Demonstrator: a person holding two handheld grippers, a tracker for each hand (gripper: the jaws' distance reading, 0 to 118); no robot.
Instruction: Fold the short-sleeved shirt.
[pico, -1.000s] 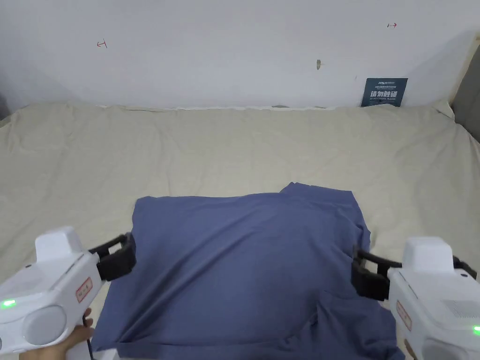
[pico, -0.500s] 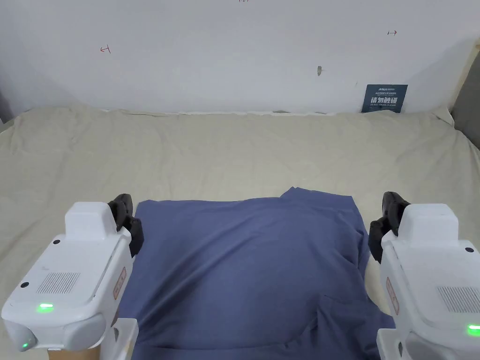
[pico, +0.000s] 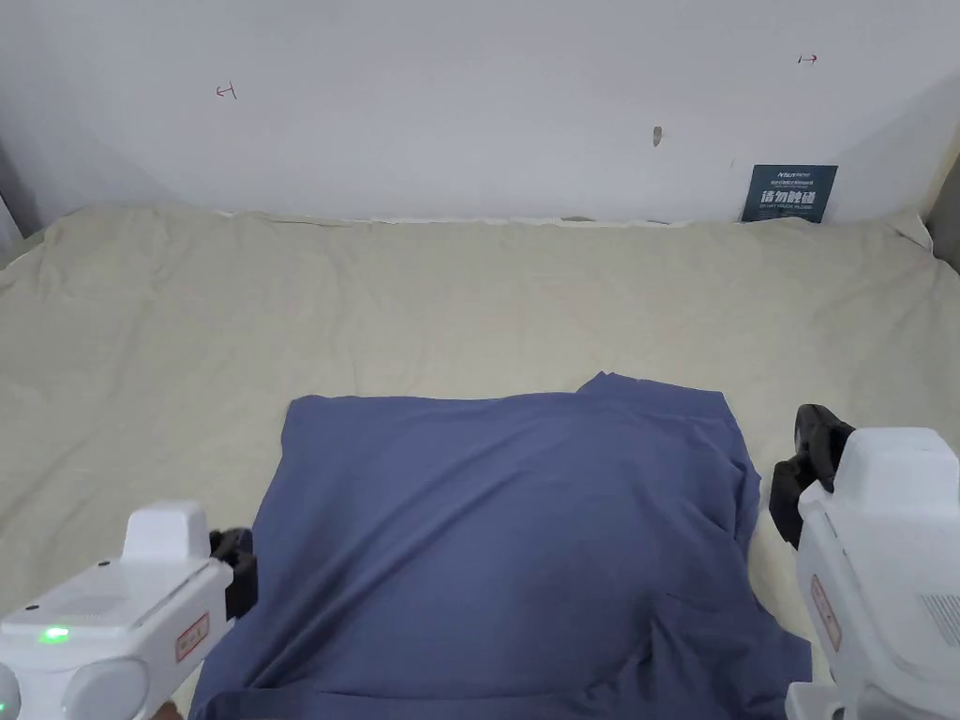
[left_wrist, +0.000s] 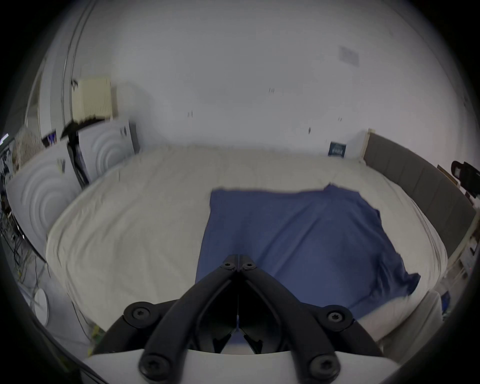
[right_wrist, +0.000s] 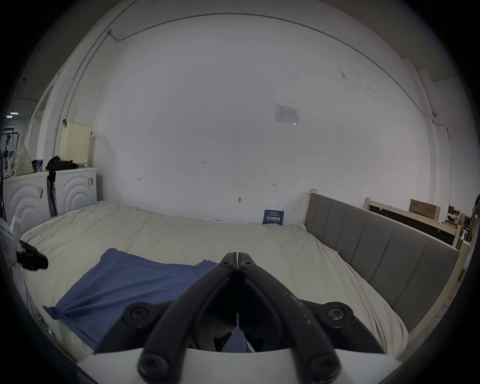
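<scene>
Pulled back from shirt edges, both grippers, left and right; jaws closed, empty. Soft, limp; pinch at corners.

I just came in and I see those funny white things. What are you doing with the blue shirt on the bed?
A person is folding a blue shirt spread on the beige bed, using a hand-held gripper in each hand. The left gripper is at the shirt's left edge and the right gripper is beside its right edge. Both have their jaws closed with no cloth between them, so nothing is gripped right now. The shirt looks partly folded, with wrinkles near the front.
</scene>
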